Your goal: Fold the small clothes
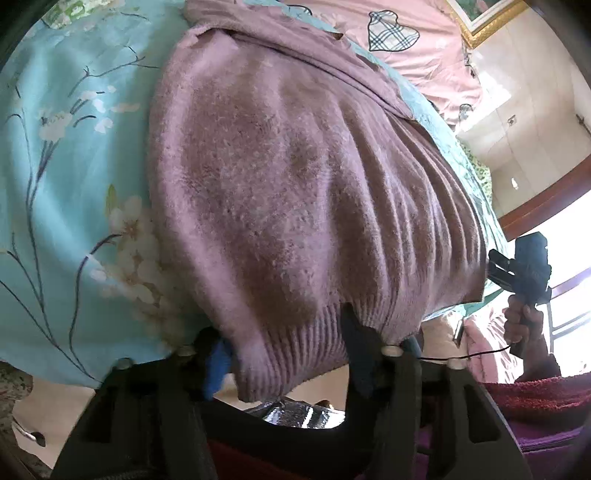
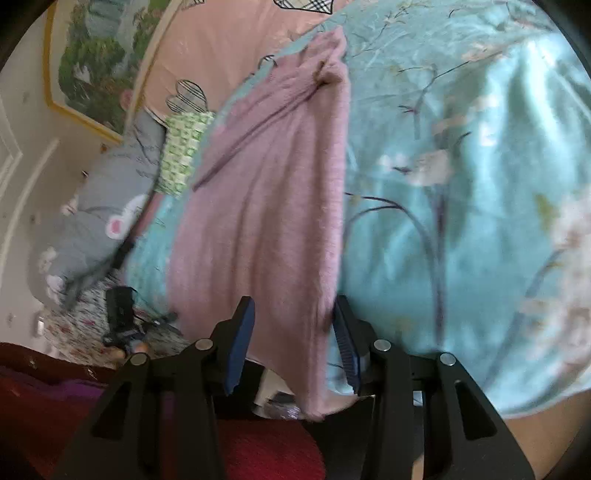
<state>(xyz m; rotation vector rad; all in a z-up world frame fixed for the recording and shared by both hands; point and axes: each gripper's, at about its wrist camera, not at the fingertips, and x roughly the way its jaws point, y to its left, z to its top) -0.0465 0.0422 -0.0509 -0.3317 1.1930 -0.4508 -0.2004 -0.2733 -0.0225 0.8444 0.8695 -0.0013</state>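
A mauve knit sweater (image 1: 295,177) lies on a turquoise floral bedsheet (image 1: 74,147). Its ribbed hem hangs over the bed's near edge. My left gripper (image 1: 291,350) stands wide apart around the hem, the fabric lying between the fingers and not pinched. In the right wrist view the sweater (image 2: 266,206) runs away from the camera. My right gripper (image 2: 295,343) is open with the sweater's near edge between its blue-padded fingers (image 2: 240,343). The right gripper also shows in the left wrist view (image 1: 524,269), held in a hand.
A pink quilt with plaid hearts (image 1: 388,29) lies at the far side of the bed. A grey cartoon pillow (image 2: 96,221) and a green-patterned cloth (image 2: 181,151) lie at the left. A framed picture (image 2: 96,55) hangs on the wall.
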